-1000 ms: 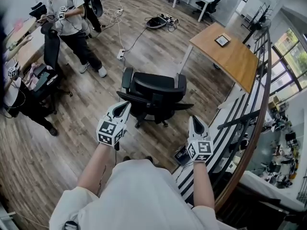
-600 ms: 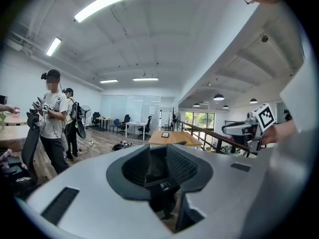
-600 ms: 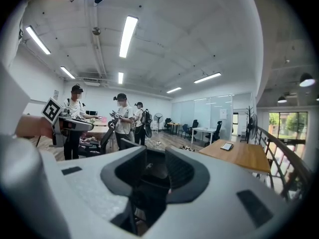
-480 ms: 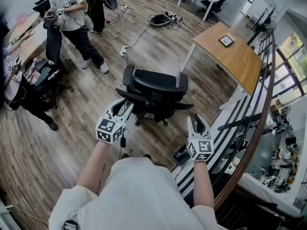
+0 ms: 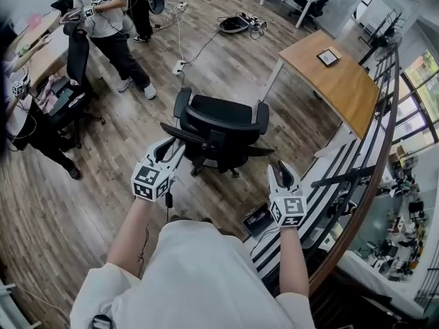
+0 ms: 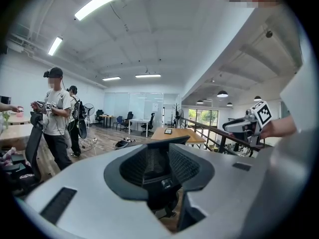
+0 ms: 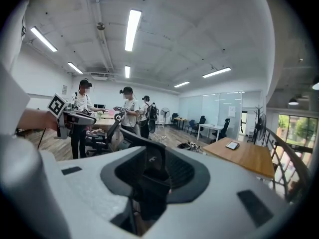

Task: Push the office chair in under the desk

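A black office chair stands on the wood floor, its backrest toward me and its seat facing the wooden desk at the upper right. My left gripper is open just short of the backrest's left edge. Lower right of the chair, my right gripper hangs open, apart from it. Both pairs of jaws have just been opening, with nothing pressed between them. The chair shows through the gap in the left gripper view, and the same chair shows in the right gripper view.
People stand at the upper left beside another chair piled with things. Cables and a power strip lie on the floor beyond the chair. A railing runs along the right, with a dark box at its foot.
Both grippers' jaws went from shut to open. Both hands edged forward and a little lower toward the chair. The chair has not moved.
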Demonstrator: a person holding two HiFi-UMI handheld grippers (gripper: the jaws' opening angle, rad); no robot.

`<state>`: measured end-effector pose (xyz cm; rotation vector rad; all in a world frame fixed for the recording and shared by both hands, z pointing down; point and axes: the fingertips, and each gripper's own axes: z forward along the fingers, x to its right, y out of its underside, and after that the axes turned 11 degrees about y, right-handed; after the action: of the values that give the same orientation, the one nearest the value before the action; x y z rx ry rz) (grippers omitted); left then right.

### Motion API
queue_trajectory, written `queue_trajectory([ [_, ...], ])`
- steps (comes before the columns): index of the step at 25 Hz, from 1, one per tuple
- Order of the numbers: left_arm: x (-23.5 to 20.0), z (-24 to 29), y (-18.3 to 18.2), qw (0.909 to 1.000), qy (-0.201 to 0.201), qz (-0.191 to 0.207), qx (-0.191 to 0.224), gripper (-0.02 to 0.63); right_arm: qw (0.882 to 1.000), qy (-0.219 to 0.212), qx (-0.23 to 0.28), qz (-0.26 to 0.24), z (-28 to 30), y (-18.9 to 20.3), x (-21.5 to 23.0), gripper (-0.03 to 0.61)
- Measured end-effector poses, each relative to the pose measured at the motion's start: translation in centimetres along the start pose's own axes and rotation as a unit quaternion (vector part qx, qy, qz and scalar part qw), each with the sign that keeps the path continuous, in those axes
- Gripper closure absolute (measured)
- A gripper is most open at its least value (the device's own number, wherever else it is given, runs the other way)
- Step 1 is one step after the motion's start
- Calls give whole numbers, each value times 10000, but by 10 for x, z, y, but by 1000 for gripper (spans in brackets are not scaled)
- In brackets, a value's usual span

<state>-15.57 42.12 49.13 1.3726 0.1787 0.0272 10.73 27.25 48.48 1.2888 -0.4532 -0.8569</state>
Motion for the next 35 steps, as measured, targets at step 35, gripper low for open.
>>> queue_trajectory([
  [35, -101, 73, 126, 8973, 1464, 2588, -3262, 416, 9178, -1373, -2453, -2804, 125, 125, -4, 419],
])
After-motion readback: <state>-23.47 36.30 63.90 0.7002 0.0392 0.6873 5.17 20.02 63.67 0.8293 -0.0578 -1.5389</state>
